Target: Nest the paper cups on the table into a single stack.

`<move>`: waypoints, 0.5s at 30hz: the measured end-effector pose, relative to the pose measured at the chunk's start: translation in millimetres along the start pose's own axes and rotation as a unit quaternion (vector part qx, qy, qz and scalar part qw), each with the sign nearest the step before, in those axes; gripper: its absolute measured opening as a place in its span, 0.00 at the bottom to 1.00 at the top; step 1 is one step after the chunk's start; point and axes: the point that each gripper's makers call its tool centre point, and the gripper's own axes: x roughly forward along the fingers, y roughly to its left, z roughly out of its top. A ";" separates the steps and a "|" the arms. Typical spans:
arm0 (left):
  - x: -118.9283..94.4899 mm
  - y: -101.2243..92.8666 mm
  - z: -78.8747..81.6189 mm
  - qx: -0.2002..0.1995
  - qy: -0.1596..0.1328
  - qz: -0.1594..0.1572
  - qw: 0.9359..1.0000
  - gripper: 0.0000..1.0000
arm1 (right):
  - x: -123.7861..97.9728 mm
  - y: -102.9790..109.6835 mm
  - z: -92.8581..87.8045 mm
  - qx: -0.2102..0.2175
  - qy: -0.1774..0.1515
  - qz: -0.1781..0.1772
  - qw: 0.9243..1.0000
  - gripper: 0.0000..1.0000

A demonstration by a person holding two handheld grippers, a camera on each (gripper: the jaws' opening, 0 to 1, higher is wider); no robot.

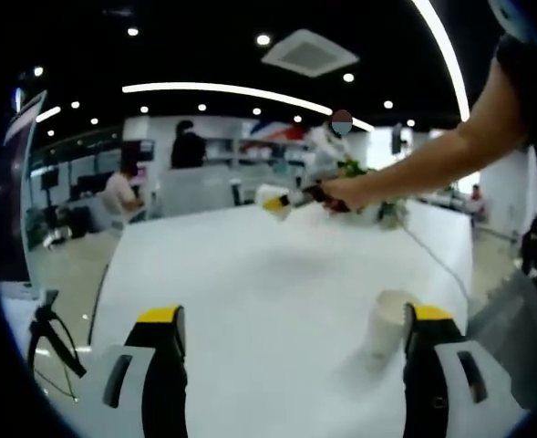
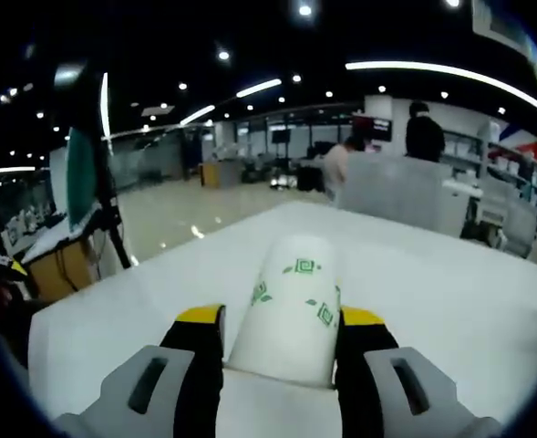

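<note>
While the right gripper (image 2: 282, 342) clamps one cup (image 2: 291, 306) above the table (image 2: 450, 292), the left gripper (image 1: 291, 351) hangs wide open, its right jaw just beside a standing cup (image 1: 387, 324) near the table's edge, so nothing looks nested yet.

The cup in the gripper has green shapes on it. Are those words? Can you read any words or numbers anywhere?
No readable text anywhere.
Paper cup in the right gripper: green square-spiral marks, a pattern, not letters.
Cup on the table: plain as far as visible.
Background signs: too blurred to read.

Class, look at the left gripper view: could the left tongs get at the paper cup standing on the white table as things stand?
Probably yes. The left tongs are open, and the paper cup stands upright just inside the right-hand jaw on the table, with nothing in between.
</note>
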 end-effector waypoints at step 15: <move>8.9 -20.1 10.5 0.001 0.000 -0.034 0.999 0.99 | -28.6 22.7 2.5 0.007 -0.019 0.013 1.000 0.44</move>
